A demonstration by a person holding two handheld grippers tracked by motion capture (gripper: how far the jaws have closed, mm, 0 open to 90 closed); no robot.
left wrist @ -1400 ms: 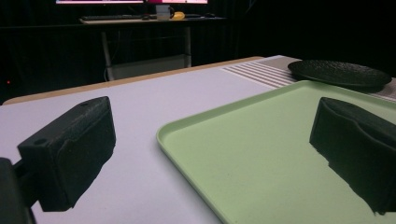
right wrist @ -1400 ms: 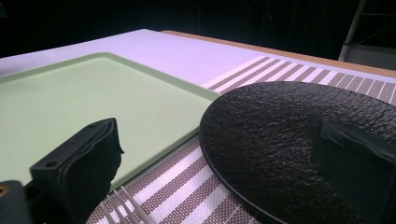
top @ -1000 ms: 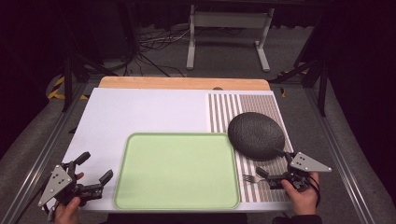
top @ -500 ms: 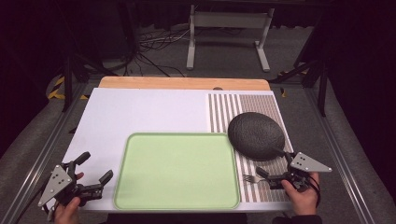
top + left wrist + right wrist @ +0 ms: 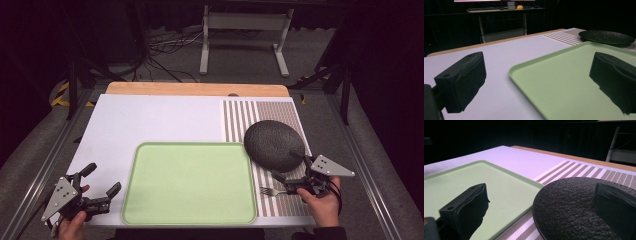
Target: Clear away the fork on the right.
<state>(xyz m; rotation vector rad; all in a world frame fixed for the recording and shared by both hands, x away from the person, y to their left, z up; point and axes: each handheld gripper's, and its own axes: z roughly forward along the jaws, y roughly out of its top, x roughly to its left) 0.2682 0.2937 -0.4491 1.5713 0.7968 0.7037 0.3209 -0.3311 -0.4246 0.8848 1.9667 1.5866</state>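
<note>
- A pale green tray [image 5: 189,182], smooth, rectangular with rounded corners and a low raised rim, is lying flat at the near middle of the table [image 5: 150,120]; the table's white top is looking matte and plain, with a light wooden strip running along its far edge at 12 o'clock.
- A dark round plate [image 5: 274,144] with a rough, pebbled surface is sitting at about 2 o'clock from the tray, its edge just overlapping the tray's far right corner; in the right gripper view its grainy texture [image 5: 574,210] is showing clearly.
- The plate is resting on a woven placemat [image 5: 280,112] striped in grey-brown and white, which is covering the right part of the table.
- A small metal fork [image 5: 272,190] is lying on the placemat at 3 o'clock from the tray, its tines pointing towards the tray.
- The left gripper [image 5: 102,186] is hovering low at 9 o'clock from the tray, its blocky black jaws standing wide apart and gripping nothing.
- The right gripper [image 5: 287,165] is sitting at 5 o'clock from the plate, its jaws spread wide on either side of the plate's near rim, with the fork's handle end just beside it; whether a jaw is touching the plate cannot be told.
</note>
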